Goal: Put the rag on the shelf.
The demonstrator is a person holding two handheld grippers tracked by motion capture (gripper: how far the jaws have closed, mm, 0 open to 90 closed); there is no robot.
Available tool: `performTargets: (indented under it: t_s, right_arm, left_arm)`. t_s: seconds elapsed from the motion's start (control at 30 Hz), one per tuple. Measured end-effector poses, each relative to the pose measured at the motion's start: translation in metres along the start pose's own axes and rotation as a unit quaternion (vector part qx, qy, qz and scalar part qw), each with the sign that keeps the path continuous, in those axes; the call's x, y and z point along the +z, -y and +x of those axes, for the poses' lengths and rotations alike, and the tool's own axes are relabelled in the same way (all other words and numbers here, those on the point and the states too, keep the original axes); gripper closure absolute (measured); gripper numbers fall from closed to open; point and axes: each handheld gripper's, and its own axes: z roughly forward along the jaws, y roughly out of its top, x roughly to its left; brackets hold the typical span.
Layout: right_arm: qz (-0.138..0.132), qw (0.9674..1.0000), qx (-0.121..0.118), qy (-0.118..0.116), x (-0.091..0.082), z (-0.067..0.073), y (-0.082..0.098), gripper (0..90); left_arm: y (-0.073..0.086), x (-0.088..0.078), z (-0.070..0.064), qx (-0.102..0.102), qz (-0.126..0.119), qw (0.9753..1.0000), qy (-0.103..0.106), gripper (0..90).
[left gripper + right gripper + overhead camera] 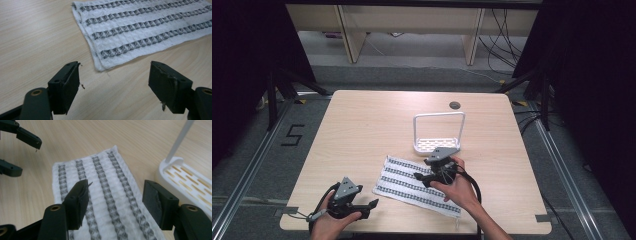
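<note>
A white cloth with dark patterned stripes (417, 186) lies flat on the wooden table (362, 125), near the front. My right gripper (422, 179) hovers over the cloth's far part, open, with nothing between its jaws; below them is the cloth (110, 195). My left gripper (374, 204) rests near the table's front left edge, open and empty, pointing at the cloth's near corner (101, 67). The left gripper's jaws (15, 150) also appear at the top left of the right gripper view.
A white slotted rack with a tall hoop handle (438, 131) stands just beyond the cloth, close to my right gripper; its base (185, 182) is to the right of the jaws. A cable hole (455, 105) sits at the table's far side.
</note>
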Motion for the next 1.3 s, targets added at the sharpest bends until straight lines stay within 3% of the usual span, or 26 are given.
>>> performTargets:
  t_s: [0.13, 0.17, 0.53, 0.63, 0.7, 0.87, 0.97, 1.07, 1.1, 1.23, 1.27, 1.3]
  right_arm:
    - [0.013, 0.9999, -0.004, -0.003, 0.020, 0.000, -0.017, 42.0]
    - [0.009, 0.9999, -0.014, -0.004, 0.026, 0.000, -0.020, 42.4]
    - [0.040, 0.9989, -0.023, -0.007, 0.065, 0.002, -0.047, 45.1]
    - [0.038, 0.9988, -0.031, -0.003, 0.078, 0.004, -0.053, 45.5]
    - [0.047, 0.9986, -0.024, -0.006, 0.091, 0.008, -0.058, 47.0]
    - [0.061, 0.9978, -0.026, -0.002, 0.108, 0.008, -0.063, 47.7]
    - [0.073, 0.9972, -0.016, 0.000, 0.122, 0.006, -0.065, 49.7]
    - [0.079, 0.9968, -0.011, 0.000, 0.126, 0.005, -0.066, 50.9]
    - [0.073, 0.9973, -0.009, 0.002, 0.129, 0.003, -0.066, 52.6]
    - [0.084, 0.9964, 0.000, 0.002, 0.134, 0.001, -0.066, 54.9]
    - [0.083, 0.9965, -0.008, 0.005, 0.135, 0.000, -0.066, 55.5]
    - [0.088, 0.9961, 0.002, 0.005, 0.136, 0.000, -0.065, 56.3]
  left_arm:
    - [-0.003, 0.006, 0.002, -0.003, 0.002, 0.9999, -0.011, 25.8]
    - [-0.003, 0.007, 0.002, -0.003, 0.002, 1.0000, -0.009, 26.2]
    - [-0.010, 0.021, 0.004, -0.003, 0.012, 0.9999, -0.005, 28.1]
    - [-0.012, 0.024, 0.004, 0.006, 0.019, 0.9998, -0.006, 28.6]
    - [-0.014, 0.027, 0.004, 0.012, 0.029, 0.9995, -0.005, 29.4]
    - [-0.014, 0.032, 0.003, 0.006, 0.026, 0.9996, -0.008, 30.5]
    - [-0.016, 0.035, 0.004, 0.025, 0.044, 0.9987, -0.006, 33.1]
    - [-0.016, 0.038, 0.001, 0.013, 0.033, 0.9993, -0.010, 35.3]
    - [-0.017, 0.038, 0.003, 0.032, 0.045, 0.9984, -0.013, 36.9]
    - [-0.016, 0.038, 0.005, 0.037, 0.056, 0.9976, -0.018, 39.7]
    - [-0.016, 0.038, 0.005, 0.037, 0.056, 0.9976, -0.018, 40.3]
    - [-0.016, 0.038, 0.005, 0.039, 0.059, 0.9973, -0.017, 41.7]
